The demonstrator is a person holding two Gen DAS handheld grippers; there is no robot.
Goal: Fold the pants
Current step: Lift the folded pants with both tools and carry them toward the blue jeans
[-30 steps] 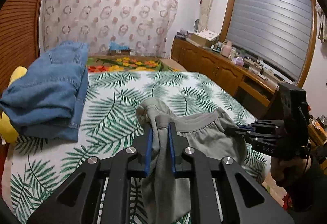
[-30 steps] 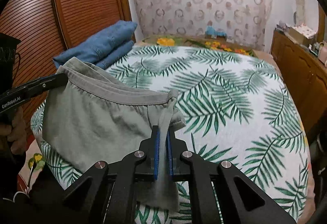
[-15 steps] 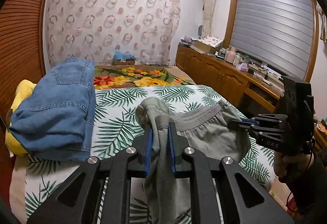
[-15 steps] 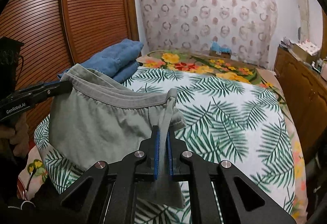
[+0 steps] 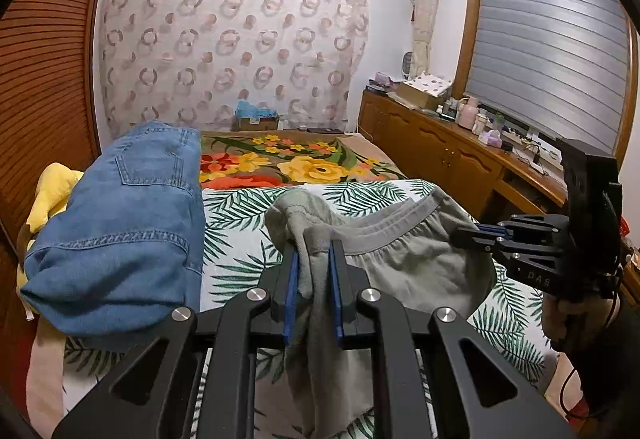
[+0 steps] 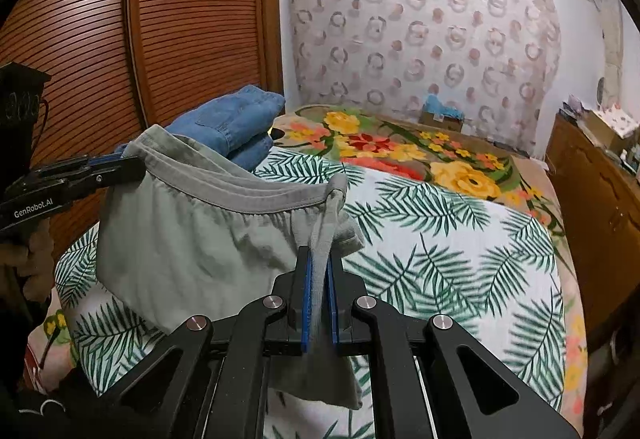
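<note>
While held above bed (image 6: pixel 460 239) | left claw (image 5: pixel 314 271), right claw (image 6: pixel 320 279) clamp grey pants (image 6: pixel 192 239) waistband

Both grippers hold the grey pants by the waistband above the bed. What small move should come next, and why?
Probably carry the grey pants forward and lower them onto the bare leaf-print part of the bed. The left gripper and right gripper each clamp one end of the waistband, so the cloth hangs in the air. Folding needs it flat, clear of the blue jeans.
</note>
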